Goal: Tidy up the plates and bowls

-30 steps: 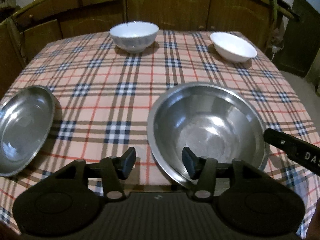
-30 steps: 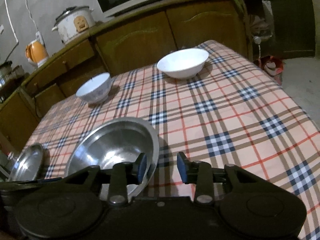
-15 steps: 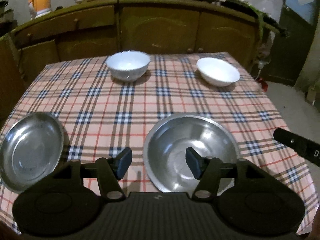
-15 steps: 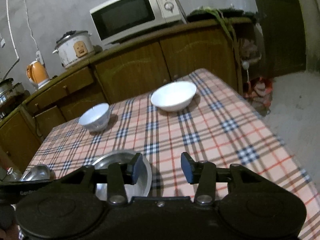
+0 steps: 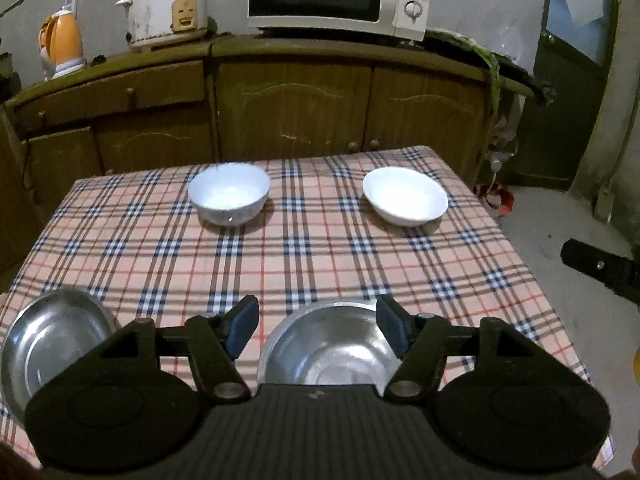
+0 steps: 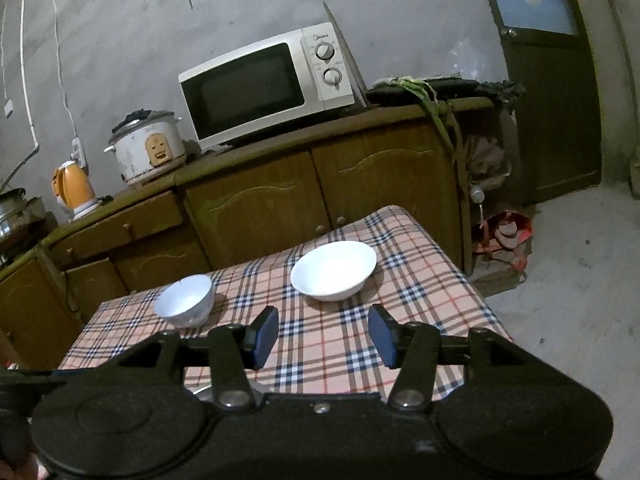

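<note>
A checked tablecloth covers the table (image 5: 320, 264). Near its front edge a large steel bowl (image 5: 332, 348) rests below my left gripper (image 5: 316, 326), whose jaws are opening with nothing between them. A steel plate (image 5: 48, 344) lies at the front left. Far back stand a small deep white bowl (image 5: 229, 198) (image 6: 185, 300) and a wider shallow white bowl (image 5: 405, 196) (image 6: 334, 270). My right gripper (image 6: 323, 336) hovers above the table, its jaws opening and empty. A black piece of the right gripper (image 5: 600, 270) shows at the right edge of the left wrist view.
Behind the table runs a wooden cabinet (image 5: 296, 108) carrying a microwave (image 6: 266, 88), a rice cooker (image 6: 146, 148) and an orange kettle (image 6: 74, 188). A dark door (image 6: 552, 92) and bare concrete floor (image 6: 580, 280) lie to the right of the table.
Both grippers have risen and tilted up, so the steel bowl and plate slid down in view and the cabinet top appeared. Both pairs of jaws have spread wider.
</note>
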`<action>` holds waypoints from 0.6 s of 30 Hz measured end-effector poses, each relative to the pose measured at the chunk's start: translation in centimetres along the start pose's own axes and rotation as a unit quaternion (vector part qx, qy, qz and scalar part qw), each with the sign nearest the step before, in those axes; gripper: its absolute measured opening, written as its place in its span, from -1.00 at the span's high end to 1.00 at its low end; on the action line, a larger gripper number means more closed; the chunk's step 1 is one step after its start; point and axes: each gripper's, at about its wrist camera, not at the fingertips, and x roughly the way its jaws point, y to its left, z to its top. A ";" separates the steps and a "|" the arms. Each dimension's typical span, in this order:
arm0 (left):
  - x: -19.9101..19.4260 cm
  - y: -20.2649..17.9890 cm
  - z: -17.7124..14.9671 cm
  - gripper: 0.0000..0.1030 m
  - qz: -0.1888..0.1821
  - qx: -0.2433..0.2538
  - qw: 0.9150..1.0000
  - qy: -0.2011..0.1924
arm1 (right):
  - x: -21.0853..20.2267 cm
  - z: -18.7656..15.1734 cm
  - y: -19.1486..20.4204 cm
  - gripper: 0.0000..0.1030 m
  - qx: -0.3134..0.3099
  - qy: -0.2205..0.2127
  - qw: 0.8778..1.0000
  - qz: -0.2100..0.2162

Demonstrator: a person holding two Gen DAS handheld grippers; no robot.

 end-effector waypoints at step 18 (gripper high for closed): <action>2.4 -1.2 3.7 -0.35 0.003 0.017 1.000 -0.004 | 3.3 3.2 -0.5 -0.31 -0.009 -0.009 1.000 -0.005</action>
